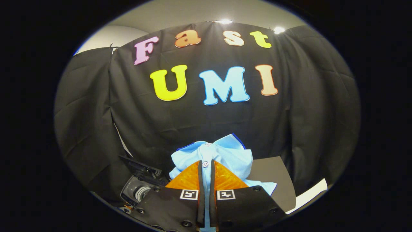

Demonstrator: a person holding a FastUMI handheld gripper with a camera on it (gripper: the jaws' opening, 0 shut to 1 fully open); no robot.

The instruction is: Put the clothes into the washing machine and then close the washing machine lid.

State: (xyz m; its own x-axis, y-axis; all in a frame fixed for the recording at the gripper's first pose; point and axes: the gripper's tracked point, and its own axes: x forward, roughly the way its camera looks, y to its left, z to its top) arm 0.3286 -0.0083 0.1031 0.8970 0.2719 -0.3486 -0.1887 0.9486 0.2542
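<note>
A light blue shirt (225, 154) with a white button and a dark blue edge hangs bunched up in the air, pinched between my fingers. My gripper (206, 164) is shut on the shirt, with cloth showing above the fingertips and spilling to the right below them. Lower left of the fingers sits the washing machine (138, 190), grey and dark, with its lid (138, 164) raised; only a corner of it shows.
A dark flat surface (273, 180) lies behind and right of the shirt, with a white strip (309, 195) past its right edge. Black cloth walls stand close all around ahead.
</note>
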